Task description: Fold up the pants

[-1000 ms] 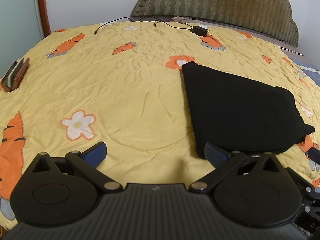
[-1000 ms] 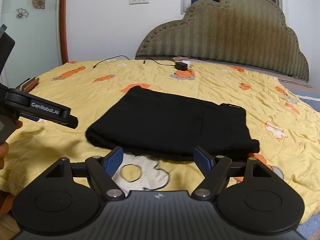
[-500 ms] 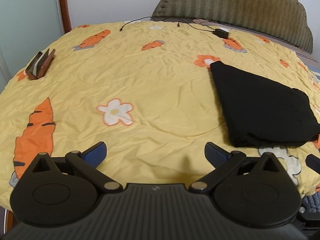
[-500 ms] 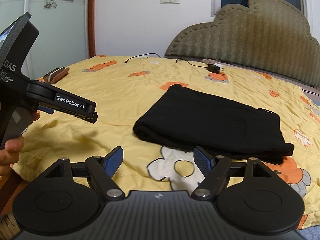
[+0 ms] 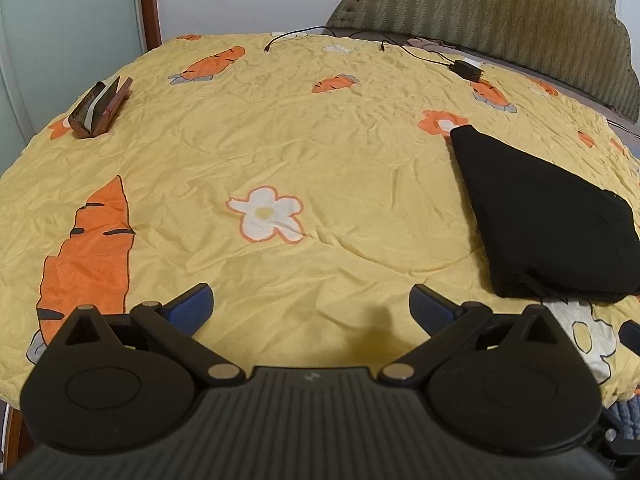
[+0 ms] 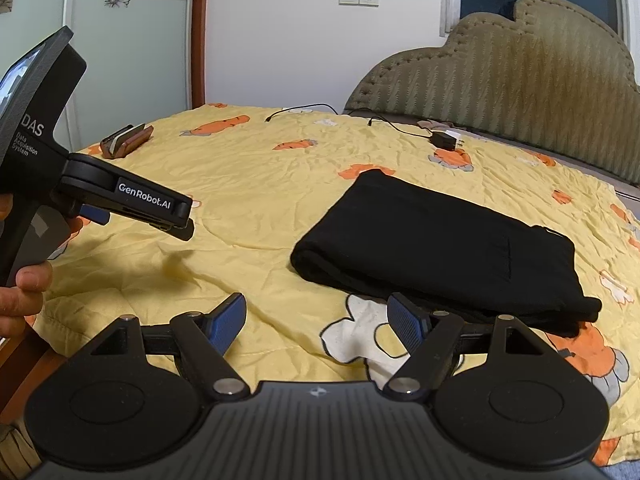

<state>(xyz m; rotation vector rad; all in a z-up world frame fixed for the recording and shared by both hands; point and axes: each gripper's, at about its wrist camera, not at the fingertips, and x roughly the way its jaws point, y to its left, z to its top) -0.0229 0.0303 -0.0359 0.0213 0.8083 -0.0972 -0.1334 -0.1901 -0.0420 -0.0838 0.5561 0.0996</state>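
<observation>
Black pants [image 6: 448,248] lie folded into a compact rectangle on the yellow carrot-print bedspread [image 6: 260,200]. They show at the right in the left wrist view [image 5: 544,220]. My left gripper [image 5: 310,308] is open and empty, held above the bedspread to the left of the pants; it also shows from the side in the right wrist view [image 6: 140,216]. My right gripper [image 6: 316,320] is open and empty, near the bed's front edge, just short of the pants.
A brown wallet [image 5: 100,106] stands at the bed's left edge. A black charger with cable [image 5: 466,69] lies near the padded headboard [image 5: 500,16]. The bed's front edge is just below both grippers.
Both grippers have pulled back and to the left, away from the folded pants. The pants lie still. Both stay open.
</observation>
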